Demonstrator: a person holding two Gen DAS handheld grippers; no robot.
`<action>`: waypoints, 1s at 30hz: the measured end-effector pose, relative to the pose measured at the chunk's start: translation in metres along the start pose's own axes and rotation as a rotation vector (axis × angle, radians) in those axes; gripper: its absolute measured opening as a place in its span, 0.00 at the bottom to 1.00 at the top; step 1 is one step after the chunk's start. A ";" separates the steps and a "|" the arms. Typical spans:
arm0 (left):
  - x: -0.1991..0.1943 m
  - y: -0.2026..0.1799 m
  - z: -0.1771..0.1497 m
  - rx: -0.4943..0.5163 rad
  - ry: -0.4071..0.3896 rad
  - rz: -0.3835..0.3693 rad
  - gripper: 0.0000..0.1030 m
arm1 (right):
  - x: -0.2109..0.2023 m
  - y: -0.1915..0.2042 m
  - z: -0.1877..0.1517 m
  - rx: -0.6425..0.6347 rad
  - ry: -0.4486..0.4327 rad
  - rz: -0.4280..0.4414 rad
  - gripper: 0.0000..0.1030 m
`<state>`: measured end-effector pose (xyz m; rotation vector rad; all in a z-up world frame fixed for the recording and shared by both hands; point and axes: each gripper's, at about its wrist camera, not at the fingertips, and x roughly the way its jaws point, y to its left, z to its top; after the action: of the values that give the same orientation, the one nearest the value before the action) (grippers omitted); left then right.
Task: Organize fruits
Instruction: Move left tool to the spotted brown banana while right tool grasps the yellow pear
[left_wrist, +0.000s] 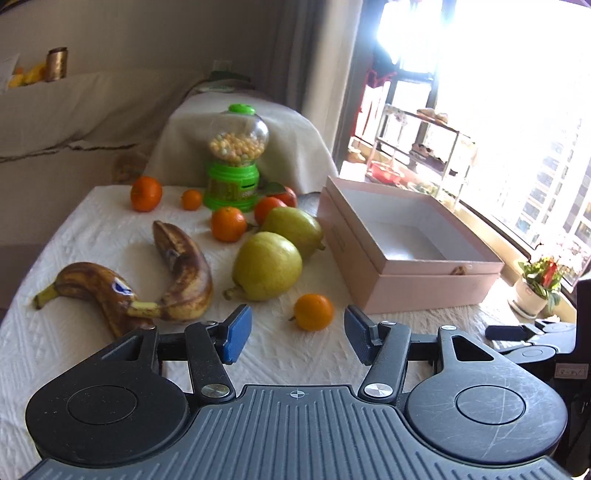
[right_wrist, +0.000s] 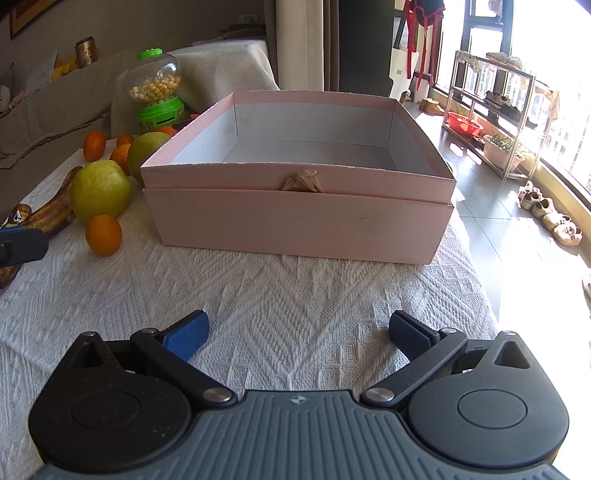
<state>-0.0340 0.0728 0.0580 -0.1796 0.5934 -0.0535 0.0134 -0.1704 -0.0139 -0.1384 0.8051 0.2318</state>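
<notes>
A table covered in a white woven cloth (left_wrist: 295, 354) holds loose fruit on the left and a box on the right. Farthest left lie two overripe brown bananas: a stickered banana (left_wrist: 99, 291) and a second banana (left_wrist: 184, 269), touching at their stems. Behind and beside them sit oranges. Six are visible in the left wrist view: a large rear orange (left_wrist: 146, 193), a tiny orange (left_wrist: 191, 199), a middle orange (left_wrist: 228, 223), two by the candy dispenser (left_wrist: 233, 162) that are partly hidden, and a lone front orange (left_wrist: 313, 311) nearest the camera. Two green-yellow pears, the near pear (left_wrist: 266, 271) and the far pear (left_wrist: 295, 229), sit touching each other, just left of the box. The pink box (right_wrist: 299, 218) is open, with nothing seen inside it. The left gripper (left_wrist: 297, 332) hovers with its jaws apart, holding nothing, pointed at the front orange. The right gripper (right_wrist: 298, 336) faces the box, jaws spread wide, holding nothing.
</notes>
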 end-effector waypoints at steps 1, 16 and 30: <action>-0.004 0.015 0.006 -0.030 -0.005 0.039 0.59 | -0.001 0.004 -0.003 0.005 0.000 -0.008 1.00; -0.004 0.076 0.033 -0.077 0.002 0.113 0.58 | -0.043 0.094 0.028 -0.362 -0.213 0.222 0.86; -0.016 0.132 0.008 -0.218 -0.040 0.093 0.58 | 0.028 0.183 0.082 -0.531 -0.135 0.222 0.78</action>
<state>-0.0427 0.2050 0.0488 -0.3638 0.5664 0.1050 0.0425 0.0279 0.0159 -0.5288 0.6091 0.6568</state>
